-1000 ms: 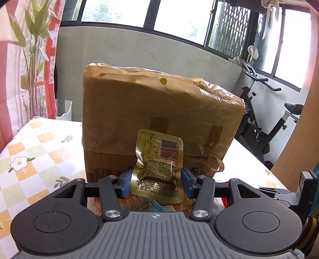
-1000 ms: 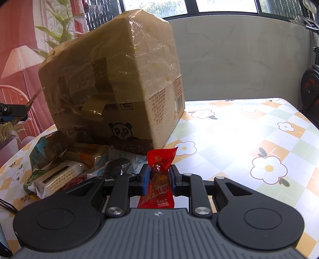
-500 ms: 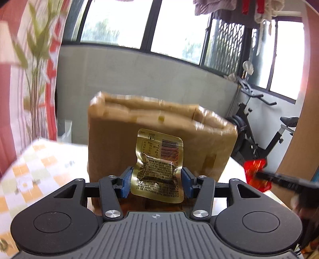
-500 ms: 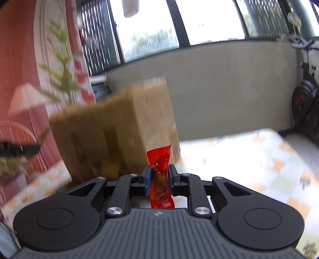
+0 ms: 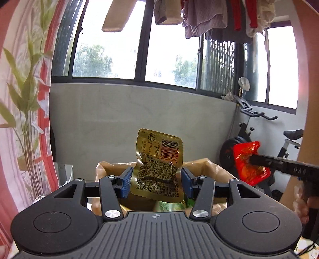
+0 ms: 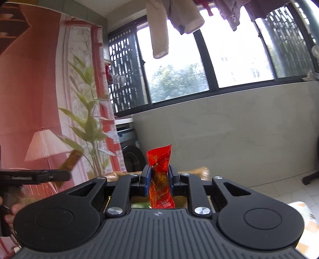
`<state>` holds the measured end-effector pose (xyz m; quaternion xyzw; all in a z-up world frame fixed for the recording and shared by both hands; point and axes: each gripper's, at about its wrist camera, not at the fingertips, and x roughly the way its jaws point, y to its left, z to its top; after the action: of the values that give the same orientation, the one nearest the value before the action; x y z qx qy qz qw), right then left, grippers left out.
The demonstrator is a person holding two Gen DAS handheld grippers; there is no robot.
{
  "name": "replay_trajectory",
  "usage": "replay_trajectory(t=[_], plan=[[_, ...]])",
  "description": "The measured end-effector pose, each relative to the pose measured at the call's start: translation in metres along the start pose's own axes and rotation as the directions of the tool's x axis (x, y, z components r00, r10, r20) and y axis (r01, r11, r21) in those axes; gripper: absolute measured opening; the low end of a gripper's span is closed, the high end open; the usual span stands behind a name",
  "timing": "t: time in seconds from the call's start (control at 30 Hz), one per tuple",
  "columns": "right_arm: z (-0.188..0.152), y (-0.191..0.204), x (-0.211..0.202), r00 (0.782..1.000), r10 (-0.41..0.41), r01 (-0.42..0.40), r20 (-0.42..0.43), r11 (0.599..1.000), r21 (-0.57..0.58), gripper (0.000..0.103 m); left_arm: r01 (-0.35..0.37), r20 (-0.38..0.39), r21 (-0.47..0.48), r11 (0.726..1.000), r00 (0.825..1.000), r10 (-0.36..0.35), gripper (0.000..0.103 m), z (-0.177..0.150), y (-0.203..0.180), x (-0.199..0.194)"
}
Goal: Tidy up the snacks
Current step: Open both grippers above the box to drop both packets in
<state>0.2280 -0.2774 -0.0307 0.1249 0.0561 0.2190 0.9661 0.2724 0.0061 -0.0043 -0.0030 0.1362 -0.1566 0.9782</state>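
My left gripper [image 5: 156,180] is shut on a gold snack pouch [image 5: 158,165] with a barcode, held upright above the open top of a cardboard box [image 5: 207,166]. Green packets [image 5: 169,206] show inside the box, just under the pouch. My right gripper [image 6: 158,179] is shut on a red snack packet [image 6: 160,177], also raised over the box rim [image 6: 197,171]. In the left wrist view the red packet [image 5: 249,163] and the right gripper's fingers [image 5: 279,162] come in from the right. In the right wrist view the gold pouch [image 6: 70,160] shows edge-on at the left.
A grey low wall [image 5: 129,119] under windows stands behind the box. An exercise bike [image 5: 259,143] is at the right, a leafy plant [image 6: 87,127] and a lamp [image 6: 45,144] at the left. Laundry [image 5: 209,18] hangs overhead. A corner of the flowered tablecloth [image 6: 301,211] shows at lower right.
Both grippers rose from table level to above the box, each keeping its packet. The box front has dropped out of view and only its open top shows; the right gripper now appears in the left view.
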Motion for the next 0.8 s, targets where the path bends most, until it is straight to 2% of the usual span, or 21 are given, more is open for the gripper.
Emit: replay_trajectory(t=[0.1, 0.2, 0.33, 0.37, 0.4, 0.47, 0.63, 0.8], plan=[[-0.001, 0.005, 0.035, 0.997, -0.002, 0.002, -0.071, 1.000, -0.001, 0.019, -0.015, -0.040, -0.018, 1.000, 0.999, 0.014, 0.053, 0.006, 0.000, 0.025], [-0.010, 0.006, 0.063, 0.987, -0.038, 0.039, -0.153, 0.999, 0.004, 0.019, -0.049, -0.082, -0.006, 0.999, 0.995, 0.048, 0.054, 0.005, 0.003, 0.044], [-0.021, 0.001, 0.082, 0.966, -0.102, 0.111, -0.238, 0.994, 0.025, 0.023, -0.098, -0.137, 0.022, 0.995, 0.986, 0.100, 0.059, 0.000, 0.005, 0.069], [-0.022, 0.000, 0.081, 0.962, -0.116, 0.128, -0.246, 0.991, 0.032, 0.023, -0.100, -0.149, 0.019, 0.995, 0.984, 0.102, 0.063, -0.001, 0.007, 0.071], [-0.022, -0.002, 0.080, 0.961, -0.122, 0.137, -0.246, 0.990, 0.045, 0.024, -0.098, -0.157, 0.011, 0.995, 0.983, 0.099, 0.065, -0.002, 0.010, 0.073], [-0.022, -0.008, 0.070, 0.964, -0.118, 0.138, -0.238, 0.988, 0.070, 0.033, -0.099, -0.159, -0.003, 0.995, 0.982, 0.097, 0.069, -0.004, 0.015, 0.070], [-0.018, -0.009, 0.043, 0.973, -0.119, 0.132, -0.197, 0.990, 0.052, 0.033, -0.101, -0.149, -0.010, 0.995, 0.984, 0.099, 0.069, -0.006, 0.024, 0.048], [-0.020, -0.003, 0.018, 0.981, -0.093, 0.101, -0.171, 0.994, 0.037, 0.033, -0.139, -0.110, 0.023, 0.990, 0.984, 0.141, 0.069, -0.010, 0.023, 0.008]])
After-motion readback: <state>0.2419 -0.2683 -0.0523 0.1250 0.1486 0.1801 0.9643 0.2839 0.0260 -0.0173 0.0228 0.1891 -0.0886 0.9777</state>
